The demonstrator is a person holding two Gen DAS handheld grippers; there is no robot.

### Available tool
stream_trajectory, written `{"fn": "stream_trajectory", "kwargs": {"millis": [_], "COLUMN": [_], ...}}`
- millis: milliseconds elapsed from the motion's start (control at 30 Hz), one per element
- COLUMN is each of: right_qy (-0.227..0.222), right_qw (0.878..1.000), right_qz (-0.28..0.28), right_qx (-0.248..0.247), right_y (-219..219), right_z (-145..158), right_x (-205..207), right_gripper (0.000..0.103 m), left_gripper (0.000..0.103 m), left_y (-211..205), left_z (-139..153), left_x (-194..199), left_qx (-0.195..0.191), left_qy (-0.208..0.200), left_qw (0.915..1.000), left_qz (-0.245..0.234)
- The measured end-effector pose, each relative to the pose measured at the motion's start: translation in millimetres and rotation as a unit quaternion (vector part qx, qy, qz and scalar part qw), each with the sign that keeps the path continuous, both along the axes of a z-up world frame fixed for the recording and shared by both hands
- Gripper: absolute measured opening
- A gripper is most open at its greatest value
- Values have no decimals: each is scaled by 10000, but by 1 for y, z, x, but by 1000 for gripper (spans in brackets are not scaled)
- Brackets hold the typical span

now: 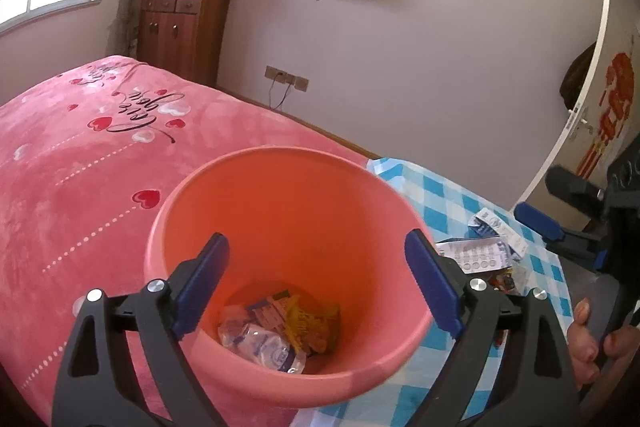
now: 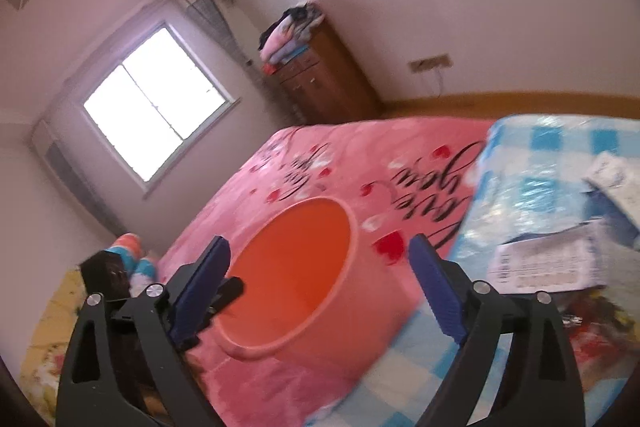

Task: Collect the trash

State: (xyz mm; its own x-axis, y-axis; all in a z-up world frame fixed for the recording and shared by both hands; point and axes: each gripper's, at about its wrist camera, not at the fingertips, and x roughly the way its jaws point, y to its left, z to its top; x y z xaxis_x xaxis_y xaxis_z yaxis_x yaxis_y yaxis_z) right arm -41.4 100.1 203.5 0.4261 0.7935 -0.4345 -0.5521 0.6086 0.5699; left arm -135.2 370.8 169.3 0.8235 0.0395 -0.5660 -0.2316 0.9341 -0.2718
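Left wrist view: your left gripper point(image 1: 316, 287) is spread wide, nothing between the pads, hanging over the pink bucket point(image 1: 280, 195), which already has crinkly wrappers point(image 1: 276, 327) at the bottom. More trash point(image 1: 484, 255) sits on the checked cloth point(image 1: 436, 195) just right of the bucket; looks like light card and foil, so pinch an edge, not the flat face.

Right wrist view: blurry, but your right gripper point(image 2: 320, 291) is also spread and empty, with the flattened box point(image 2: 548, 259) off to its right.
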Motion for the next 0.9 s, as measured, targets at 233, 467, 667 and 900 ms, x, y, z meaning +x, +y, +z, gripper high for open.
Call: {"fn": "stream_trajectory", "kwargs": {"millis": [233, 467, 667, 900], "right_qy": [-298, -483, -599, -598], "right_qw": [9980, 9941, 9905, 9877], "right_qz": [-401, -719, -935, -1129], "right_qx": [-392, -652, -806, -902], "right_y": [-30, -53, -76, -99], "right_z": [-14, -24, -28, -34], "right_x": [-20, -34, -45, -53], "right_gripper": [93, 93, 94, 95], "left_gripper": [93, 94, 95, 95], "left_y": [-23, -56, -83, -108], "left_z": [6, 10, 12, 9], "left_x": [-6, -4, -5, -3], "left_qx": [28, 132, 234, 297], "left_qy": [-244, -365, -406, -345], "left_qw": [9994, 9974, 9953, 9930], "left_qz": [-264, -609, -853, -1094]}}
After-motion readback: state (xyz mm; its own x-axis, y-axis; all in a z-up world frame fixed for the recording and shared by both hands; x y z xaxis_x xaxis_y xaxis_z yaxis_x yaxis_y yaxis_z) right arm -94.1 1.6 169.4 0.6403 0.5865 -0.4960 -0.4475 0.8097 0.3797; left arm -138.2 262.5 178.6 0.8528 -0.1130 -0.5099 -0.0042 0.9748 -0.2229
